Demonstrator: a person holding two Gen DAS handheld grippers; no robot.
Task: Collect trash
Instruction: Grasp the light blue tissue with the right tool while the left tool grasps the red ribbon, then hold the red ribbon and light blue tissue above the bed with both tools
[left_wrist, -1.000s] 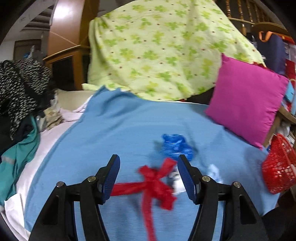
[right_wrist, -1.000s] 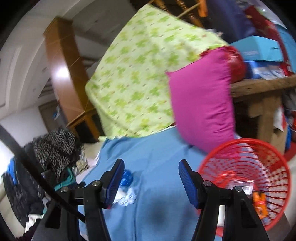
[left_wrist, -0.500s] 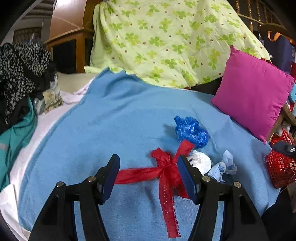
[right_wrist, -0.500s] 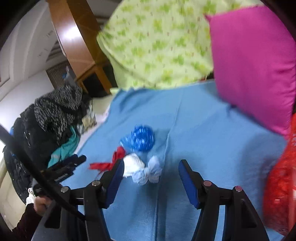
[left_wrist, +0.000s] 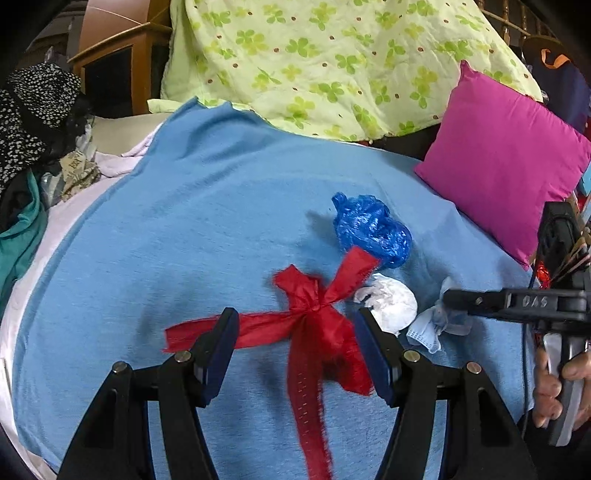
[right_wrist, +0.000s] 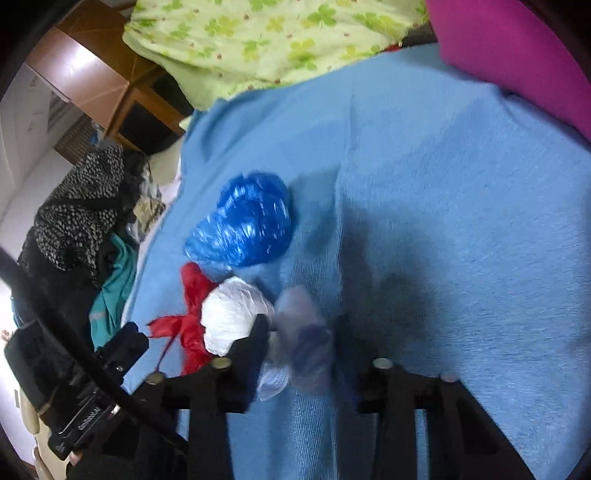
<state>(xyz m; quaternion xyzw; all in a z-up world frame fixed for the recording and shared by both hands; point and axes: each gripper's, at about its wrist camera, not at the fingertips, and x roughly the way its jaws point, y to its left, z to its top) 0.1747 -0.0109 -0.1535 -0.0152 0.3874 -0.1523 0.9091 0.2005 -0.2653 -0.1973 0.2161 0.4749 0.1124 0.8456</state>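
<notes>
- Both tools are ours: our left gripper is wide open, with the red ribbon bow lying between its two blue pads.
- Our right gripper has its fingers around the crumpled light blue mask. That picture is blurry, so we cannot tell if it has squeezed yet.
- All the trash sits in one small bunch on the blue blanket: the blue plastic bag is farthest from us, the white paper ball is just beside the bow, and the mask is next to the ball.
- We think the job now is to pinch the bow and the mask. We want to grab the bow at its knot, so the long tails do not slip out.
- We should push down softly, or we may pinch the blanket too.
- Our two tools are close together, so we lift one at a time and do not bump.
- Open room is on the left of the blanket. The pink pillow sits on the right edge, and a clothes pile sits far left.
</notes>
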